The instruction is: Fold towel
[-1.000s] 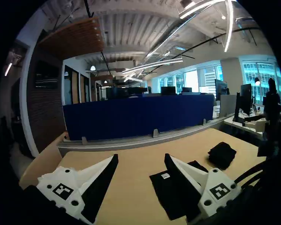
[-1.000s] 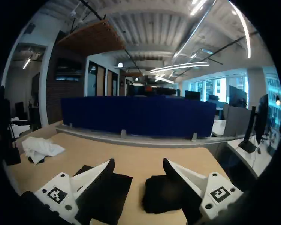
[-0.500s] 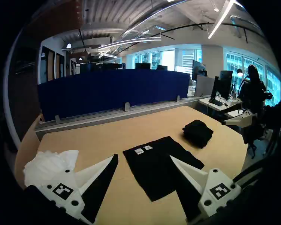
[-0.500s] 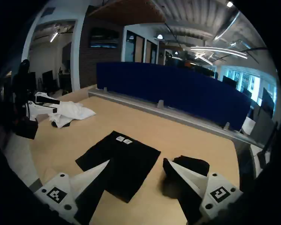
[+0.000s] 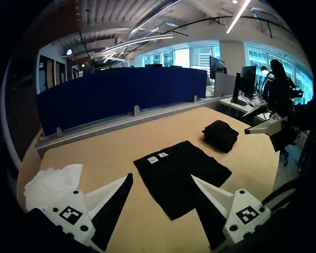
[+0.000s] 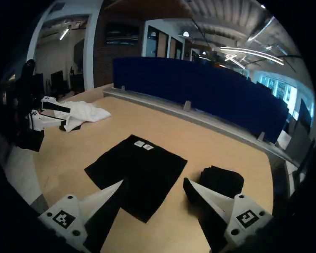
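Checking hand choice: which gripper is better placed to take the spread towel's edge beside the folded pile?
Probably right. The right gripper hovers open on the folded pile side of the black towel; the left gripper is across it, by the white cloth.

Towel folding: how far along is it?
One folded stack looks done. Nothing is in hand: the left gripper and right gripper are open, facing the flat black towel, not yet folded. A crumpled white cloth also waits.
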A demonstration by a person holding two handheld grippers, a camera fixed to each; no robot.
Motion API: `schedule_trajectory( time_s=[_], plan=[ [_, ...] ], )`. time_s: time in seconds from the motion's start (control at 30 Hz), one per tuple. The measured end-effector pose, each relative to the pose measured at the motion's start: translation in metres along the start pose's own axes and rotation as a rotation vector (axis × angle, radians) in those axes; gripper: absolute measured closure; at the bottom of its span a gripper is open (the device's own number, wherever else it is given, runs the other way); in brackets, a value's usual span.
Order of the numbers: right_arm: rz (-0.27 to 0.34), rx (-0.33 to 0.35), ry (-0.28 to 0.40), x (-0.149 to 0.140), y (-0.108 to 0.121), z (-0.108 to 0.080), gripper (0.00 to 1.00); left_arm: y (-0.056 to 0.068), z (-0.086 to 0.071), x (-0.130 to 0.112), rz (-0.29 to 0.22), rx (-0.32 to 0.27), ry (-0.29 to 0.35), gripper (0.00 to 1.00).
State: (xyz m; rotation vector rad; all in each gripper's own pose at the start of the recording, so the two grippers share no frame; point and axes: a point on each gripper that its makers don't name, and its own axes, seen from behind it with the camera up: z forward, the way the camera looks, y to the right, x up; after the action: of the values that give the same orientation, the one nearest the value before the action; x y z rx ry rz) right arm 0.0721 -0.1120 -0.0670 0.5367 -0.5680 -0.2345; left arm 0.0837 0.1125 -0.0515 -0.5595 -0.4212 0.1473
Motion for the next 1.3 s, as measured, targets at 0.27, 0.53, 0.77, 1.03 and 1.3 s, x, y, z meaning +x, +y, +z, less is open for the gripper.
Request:
schedule_trajectory(
  time_s=[0.27,0.53,0.77,1.03,1.3],
  plan=[
    [-0.007,0.017,-0.048,-0.031,-0.006,0.019,0.00,0.018,0.019,-0.034,0.022,-0.040,-0.052,0.09],
    [-0.014,0.024,-0.089,-0.061,-0.011,0.039,0.00,0.025,0.037,-0.072,0.030,-0.062,-0.114,0.08],
    [-0.007,0.034,-0.126,-0.085,-0.014,0.053,0.00,0.029,0.049,-0.102,0.023,-0.075,-0.171,0.09],
    [-0.014,0.048,-0.194,-0.118,-0.014,0.061,0.00,0.037,0.060,-0.131,0.021,-0.102,-0.240,0.09],
    [-0.012,0.052,-0.264,-0.149,-0.014,0.069,0.00,0.045,0.071,-0.157,0.007,-0.130,-0.310,0.09]
  ],
)
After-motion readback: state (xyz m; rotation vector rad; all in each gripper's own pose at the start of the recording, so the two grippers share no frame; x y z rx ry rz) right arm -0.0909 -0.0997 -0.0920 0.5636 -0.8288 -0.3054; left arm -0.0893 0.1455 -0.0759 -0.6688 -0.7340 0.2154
